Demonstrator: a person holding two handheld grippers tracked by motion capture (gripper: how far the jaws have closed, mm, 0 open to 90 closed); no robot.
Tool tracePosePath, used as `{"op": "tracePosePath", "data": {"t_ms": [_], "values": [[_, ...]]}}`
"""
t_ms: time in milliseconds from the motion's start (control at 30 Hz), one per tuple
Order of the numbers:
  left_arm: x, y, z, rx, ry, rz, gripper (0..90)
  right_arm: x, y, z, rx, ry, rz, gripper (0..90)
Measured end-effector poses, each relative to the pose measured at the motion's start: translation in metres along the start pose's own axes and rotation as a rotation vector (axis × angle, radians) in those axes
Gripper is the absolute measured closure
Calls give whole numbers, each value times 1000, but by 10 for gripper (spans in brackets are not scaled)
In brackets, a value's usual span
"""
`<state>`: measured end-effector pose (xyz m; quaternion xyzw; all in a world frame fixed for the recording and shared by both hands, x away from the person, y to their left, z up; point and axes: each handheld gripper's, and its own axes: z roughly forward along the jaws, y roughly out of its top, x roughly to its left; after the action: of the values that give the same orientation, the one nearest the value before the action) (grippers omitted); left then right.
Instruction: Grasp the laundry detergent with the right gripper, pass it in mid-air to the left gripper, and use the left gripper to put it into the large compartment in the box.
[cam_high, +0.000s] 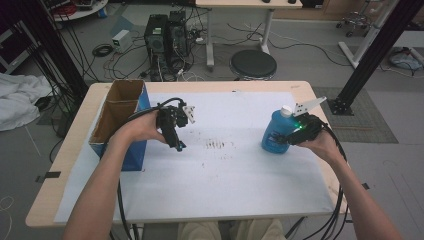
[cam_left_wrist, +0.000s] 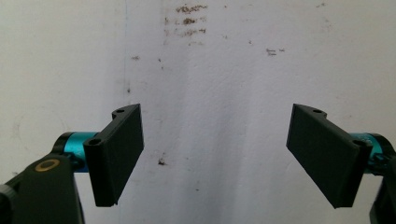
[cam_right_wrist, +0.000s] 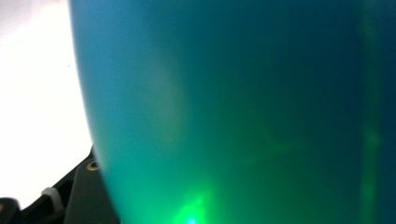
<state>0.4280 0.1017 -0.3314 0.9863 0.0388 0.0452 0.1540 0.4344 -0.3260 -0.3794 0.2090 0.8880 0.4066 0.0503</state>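
**Ana:** Both grippers first. Left gripper (cam_high: 176, 131) hangs over the white sheet (cam_high: 225, 190) toward the table's left edge, just beside the cardboard box (cam_high: 120, 120); its own view shows the jaws set wide apart with nothing but stained paper between them. Right gripper (cam_high: 300, 131) is pressed against the blue bottle (cam_high: 276, 132) near the right edge.

**Ben:** Clamped on it?

**Ana:** I cannot tell. In the right gripper view the blue bottle (cam_right_wrist: 233, 112) sits so close that the jaw tips are hidden; from above, the hand covers them too.

**Ben:** Biggest to smallest, then?

**Ana:** Table (cam_high: 65, 180), sheet across most of it, then the open box standing at the left edge, the bottle upright with its white cap (cam_high: 286, 110), and the dark smudges (cam_high: 220, 146) mid-sheet.

**Ben:** Why hold it so?

**Ana:** My guess: the gripper meets the bottle low on its body for steadiness, and the left waits open, perhaps for the cap or a handover.

**Ben:** What does each view add?

**Ana:** The high view gives layout; the left gripper view alone proves the gap, and shows the smudges (cam_left_wrist: 189, 21) sharply.
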Motion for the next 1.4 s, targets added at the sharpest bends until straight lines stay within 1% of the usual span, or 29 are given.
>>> {"op": "tracePosePath", "data": {"t_ms": [33,300,500,600,667,800,833,933,967,1033,1133,1200,1300,1400], "values": [[0,0,0,-1,0,-4,190,0,0,0,-3,0,1,360],[-1,1,0,-3,1,2,190,-2,-1,-1,-9,-3,4,401],[-2,1,-1,-4,1,2,190,-4,-2,0,-19,8,6,416],[-2,3,-2,-12,-1,-14,190,-5,-2,0,-20,9,8,426],[-3,4,-3,-18,6,-24,190,-5,-2,0,-24,9,7,434],[-3,4,-5,-26,7,-30,190,-5,-3,0,-33,8,7,450],[-4,5,-6,-26,6,-37,190,-6,-3,0,-35,8,1,453],[-6,6,-10,-31,14,-46,190,-5,-2,0,-31,8,-4,458],[-7,7,-12,-33,18,-40,190,-4,0,0,-25,9,-4,459],[-10,10,-17,-40,25,-39,190,0,4,3,-12,23,-19,459],[-14,19,-25,-42,32,-34,190,10,14,8,3,38,-54,459],[-16,25,-32,-43,37,-36,190,19,22,12,-1,54,-76,459],[-18,35,-45,-62,45,-31,190,31,36,18,-10,88,-123,458],[-19,45,-59,-91,43,-34,190,43,51,24,-4,116,-168,458]]}}
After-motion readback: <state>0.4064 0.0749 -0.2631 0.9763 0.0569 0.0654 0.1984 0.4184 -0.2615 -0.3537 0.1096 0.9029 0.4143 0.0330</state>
